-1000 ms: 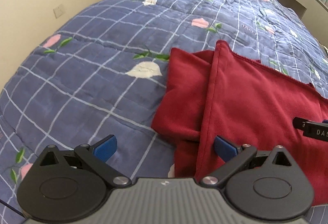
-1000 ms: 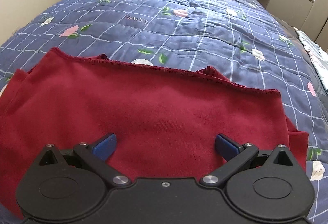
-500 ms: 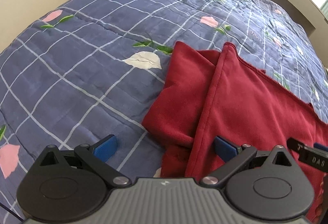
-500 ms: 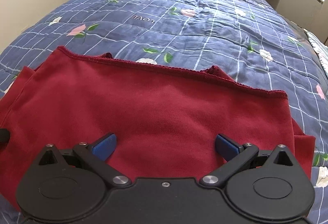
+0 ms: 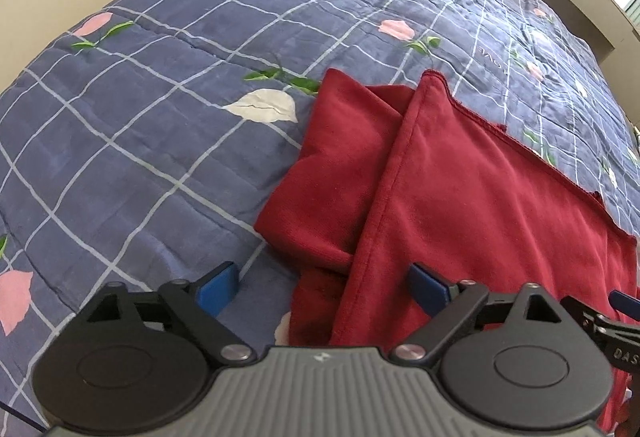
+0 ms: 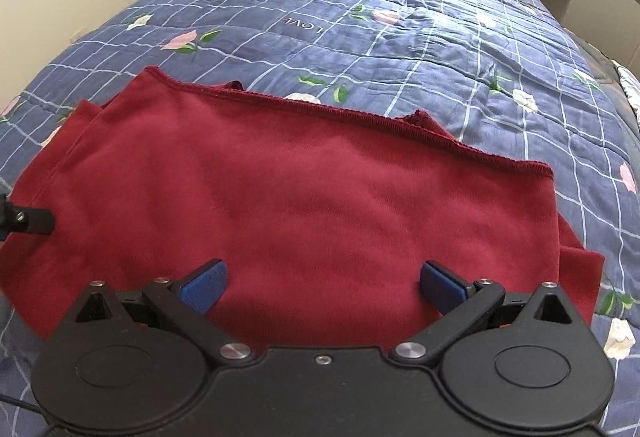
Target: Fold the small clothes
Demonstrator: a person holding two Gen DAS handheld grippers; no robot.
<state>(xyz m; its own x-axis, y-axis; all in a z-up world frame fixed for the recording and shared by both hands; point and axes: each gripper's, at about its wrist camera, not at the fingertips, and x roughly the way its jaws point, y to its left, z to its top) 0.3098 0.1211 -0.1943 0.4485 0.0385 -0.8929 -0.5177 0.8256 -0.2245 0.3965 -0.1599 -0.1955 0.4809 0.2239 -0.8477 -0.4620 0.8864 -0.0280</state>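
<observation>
In the left wrist view, the left gripper (image 5: 326,289) has its jaws spread wide though they have just been closing a little, pinching nothing: the left pad sits over the blue checked quilt (image 5: 160,125) and the right pad over the red garment (image 5: 472,197), so the garment's folded left edge runs up between them at lower centre. The garment looks like a soft, light, limp fleece that will sag and drag on the quilt, so I would pinch that doubled seam edge or a corner. In the right wrist view, the right gripper (image 6: 323,283) is likewise released and empty, its pads over the garment's near middle, which fills the lower half of the frame.
</observation>
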